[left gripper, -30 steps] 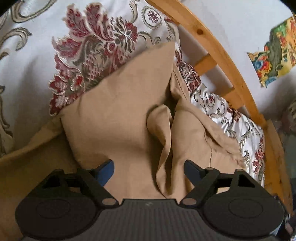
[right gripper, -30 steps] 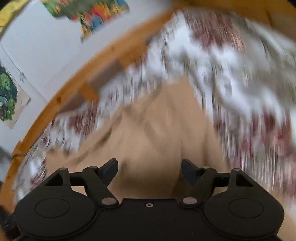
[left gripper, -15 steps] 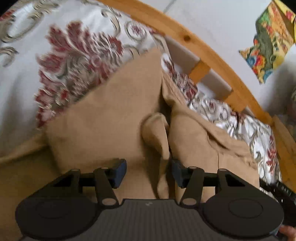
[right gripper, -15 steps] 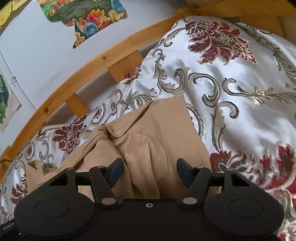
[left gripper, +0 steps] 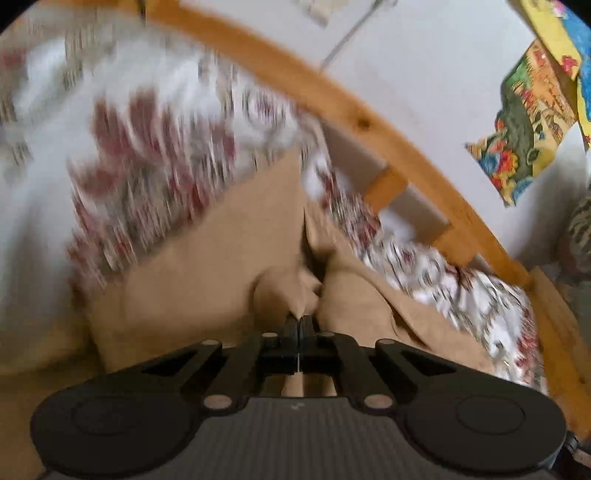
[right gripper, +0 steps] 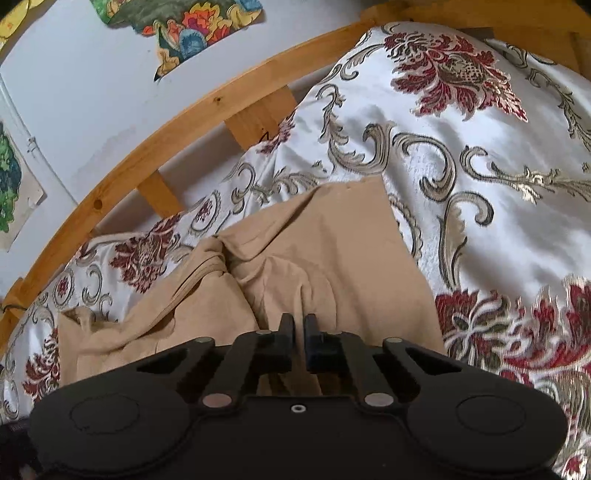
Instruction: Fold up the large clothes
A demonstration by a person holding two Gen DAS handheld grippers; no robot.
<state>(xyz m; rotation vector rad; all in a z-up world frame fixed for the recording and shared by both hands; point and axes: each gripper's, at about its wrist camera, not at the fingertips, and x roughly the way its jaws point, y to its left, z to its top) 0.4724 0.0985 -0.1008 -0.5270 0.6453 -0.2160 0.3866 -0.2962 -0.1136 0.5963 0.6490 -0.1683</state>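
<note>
A large tan garment (left gripper: 207, 273) lies rumpled on a white bedspread with red and gold flowers (left gripper: 122, 147). My left gripper (left gripper: 298, 320) is shut on a raised fold of the tan garment. The left wrist view is blurred by motion. In the right wrist view the same tan garment (right gripper: 332, 240) spreads over the bedspread (right gripper: 480, 166). My right gripper (right gripper: 299, 319) is shut on a fold of the garment, its fingers pressed close with cloth between them.
A curved wooden bed rail (left gripper: 369, 122) with short uprights runs along the far side of the bed, also in the right wrist view (right gripper: 177, 122). Behind it is a white wall with colourful pictures (left gripper: 524, 122) (right gripper: 184, 26).
Both grippers went from wide open to shut on folds of the tan garment. The left view has turned blurred with motion; the right view has moved closer to the cloth.
</note>
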